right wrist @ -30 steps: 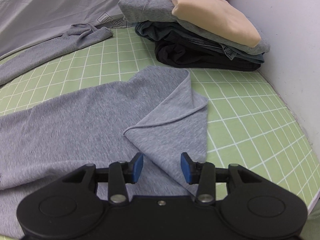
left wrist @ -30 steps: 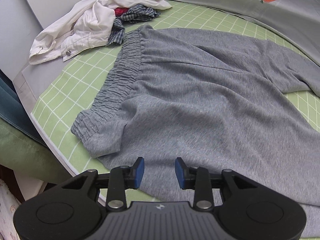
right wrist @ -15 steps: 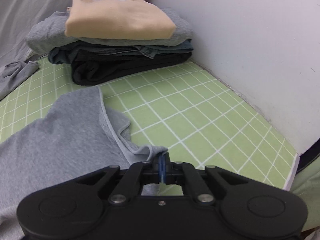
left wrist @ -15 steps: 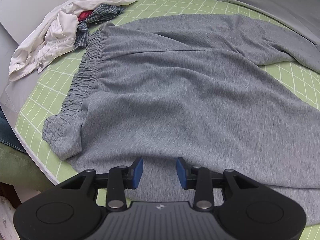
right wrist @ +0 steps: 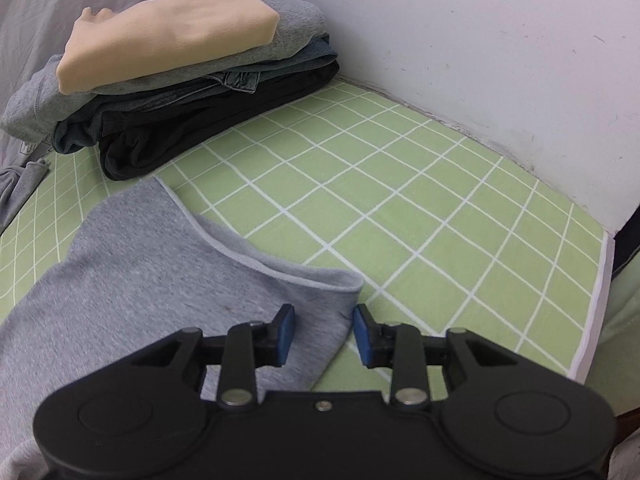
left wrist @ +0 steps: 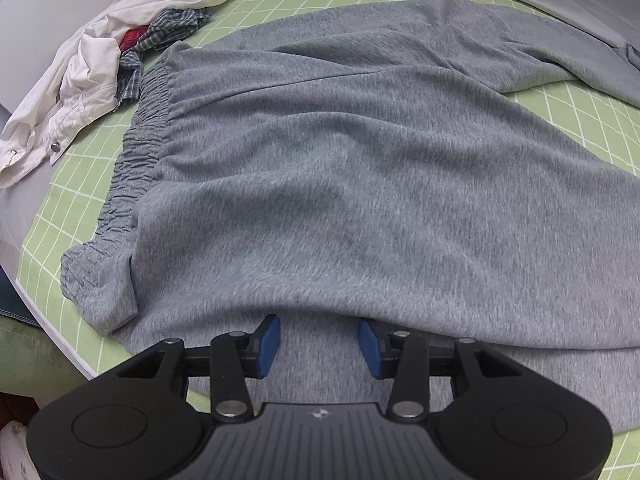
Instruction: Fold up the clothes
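Grey sweatpants (left wrist: 360,168) lie spread on the green checked sheet (left wrist: 80,184), their gathered waistband (left wrist: 136,152) at the left. My left gripper (left wrist: 319,344) is open, low over the near folded edge of the pants, with cloth between its blue pads. In the right wrist view a pant leg end (right wrist: 160,280) lies flat with its hem turned over. My right gripper (right wrist: 323,334) is open just above the hem corner and holds nothing.
A pile of unfolded clothes, white, plaid and red (left wrist: 100,64), lies at the far left of the bed. A stack of folded clothes (right wrist: 180,80) stands against the white wall (right wrist: 480,40). The bed edge (right wrist: 596,300) is at the right.
My right gripper was shut on the leg hem half a second ago and has now opened, leaving the hem on the sheet. My left gripper has moved lower and closer over the pants.
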{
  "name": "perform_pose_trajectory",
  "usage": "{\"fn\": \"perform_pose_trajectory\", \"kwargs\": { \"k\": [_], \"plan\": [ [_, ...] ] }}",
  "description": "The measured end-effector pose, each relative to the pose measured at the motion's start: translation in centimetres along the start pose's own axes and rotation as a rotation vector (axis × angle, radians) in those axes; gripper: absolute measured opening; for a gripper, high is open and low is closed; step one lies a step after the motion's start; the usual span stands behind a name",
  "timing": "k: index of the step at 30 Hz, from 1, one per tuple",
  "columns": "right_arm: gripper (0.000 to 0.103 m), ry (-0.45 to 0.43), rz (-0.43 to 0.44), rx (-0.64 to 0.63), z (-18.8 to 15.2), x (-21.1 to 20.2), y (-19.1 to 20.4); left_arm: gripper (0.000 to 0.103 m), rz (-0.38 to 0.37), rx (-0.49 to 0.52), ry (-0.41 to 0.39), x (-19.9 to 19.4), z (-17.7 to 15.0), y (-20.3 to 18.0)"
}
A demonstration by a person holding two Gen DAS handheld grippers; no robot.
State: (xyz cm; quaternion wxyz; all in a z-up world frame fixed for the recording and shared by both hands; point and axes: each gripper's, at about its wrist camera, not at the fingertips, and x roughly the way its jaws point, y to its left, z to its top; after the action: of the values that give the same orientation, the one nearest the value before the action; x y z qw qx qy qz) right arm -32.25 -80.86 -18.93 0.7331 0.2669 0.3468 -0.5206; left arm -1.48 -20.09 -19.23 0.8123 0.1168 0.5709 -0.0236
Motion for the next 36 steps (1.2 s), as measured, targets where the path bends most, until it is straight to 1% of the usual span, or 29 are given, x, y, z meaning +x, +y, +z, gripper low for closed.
{"fn": "perform_pose_trajectory", "kwargs": {
  "k": [1, 3, 5, 8, 9, 10, 11, 12, 14, 15, 16, 18, 19, 20, 21, 23, 25, 29, 31, 36],
  "plan": [
    [0.002, -0.004, 0.009, 0.001, 0.2, 0.1, -0.2, 0.045, 0.001, 0.004, 0.000, 0.0, -0.1, -0.1],
    [0.003, -0.003, 0.000, 0.029, 0.8, 0.4, -0.9, 0.045, -0.005, 0.006, 0.009, -0.1, -0.3, 0.0],
    [0.002, -0.011, -0.031, 0.070, 1.5, 0.7, -2.1, 0.046, -0.023, 0.004, 0.032, -0.2, -0.7, 0.4],
    [0.002, -0.011, -0.078, 0.106, 2.2, 1.0, -3.4, 0.055, -0.043, -0.004, 0.059, -0.2, -1.7, 1.3],
    [0.002, -0.003, -0.098, 0.093, 2.4, 1.2, -3.6, 0.059, -0.047, -0.010, 0.066, -0.2, -2.1, 1.7],
    [0.004, -0.003, -0.136, 0.066, 2.3, 1.0, -3.4, 0.060, -0.056, -0.015, 0.071, -0.2, -2.4, 2.0],
    [0.007, -0.002, -0.175, 0.039, 2.2, 0.9, -3.2, 0.060, -0.065, -0.019, 0.074, -0.2, -2.7, 2.3],
    [0.013, -0.003, -0.211, 0.012, 2.1, 0.8, -3.0, 0.060, -0.075, -0.018, 0.075, -0.3, -3.1, 2.5],
    [0.046, -0.042, -0.212, -0.017, 1.5, -0.6, -2.4, 0.060, -0.096, -0.017, 0.076, -0.4, -3.7, 2.9],
    [0.052, -0.073, -0.194, -0.034, 0.9, -1.6, -1.6, 0.060, -0.105, -0.013, 0.076, -0.5, -3.9, 3.0],
    [0.056, -0.088, -0.177, -0.057, 0.3, -2.3, -0.7, 0.059, -0.109, 0.005, 0.072, -0.6, -3.8, 2.8],
    [0.060, -0.093, -0.106, -0.149, -1.2, -3.8, 2.0, 0.059, -0.117, 0.040, 0.064, -0.8, -3.7, 2.3],
    [0.068, -0.092, -0.068, -0.184, -2.1, -4.4, 3.5, 0.059, -0.122, 0.058, 0.060, -0.9, -3.6, 2.1],
    [0.072, -0.092, -0.028, -0.219, -3.0, -5.1, 5.0, 0.059, -0.126, 0.076, 0.056, -1.0, -3.6, 1.8],
    [0.074, -0.082, 0.025, -0.253, -4.0, -5.8, 6.5, 0.059, -0.130, 0.094, 0.052, -1.1, -3.5, 1.6],
    [0.084, -0.067, 0.122, -0.319, -6.1, -7.3, 9.6, 0.059, -0.137, 0.133, 0.043, -1.3, -3.3, 1.1],
    [0.085, -0.056, 0.195, -0.385, -8.1, -8.8, 12.3, 0.059, -0.145, 0.190, 0.027, -1.4, -2.5, 0.5],
    [0.087, -0.034, 0.310, -0.515, -11.9, -11.7, 16.8, 0.059, -0.176, 0.201, 0.002, -1.1, -1.3, -0.1],
    [0.087, -0.019, 0.348, -0.555, -13.5, -12.8, 17.8, 0.059, -0.191, 0.207, -0.011, -1.0, -0.7, -0.3],
    [0.088, 0.034, 0.374, -0.614, -16.1, -13.9, 19.4, 0.059, -0.229, 0.221, -0.042, -0.7, 0.8, -1.0]
  ]
}}
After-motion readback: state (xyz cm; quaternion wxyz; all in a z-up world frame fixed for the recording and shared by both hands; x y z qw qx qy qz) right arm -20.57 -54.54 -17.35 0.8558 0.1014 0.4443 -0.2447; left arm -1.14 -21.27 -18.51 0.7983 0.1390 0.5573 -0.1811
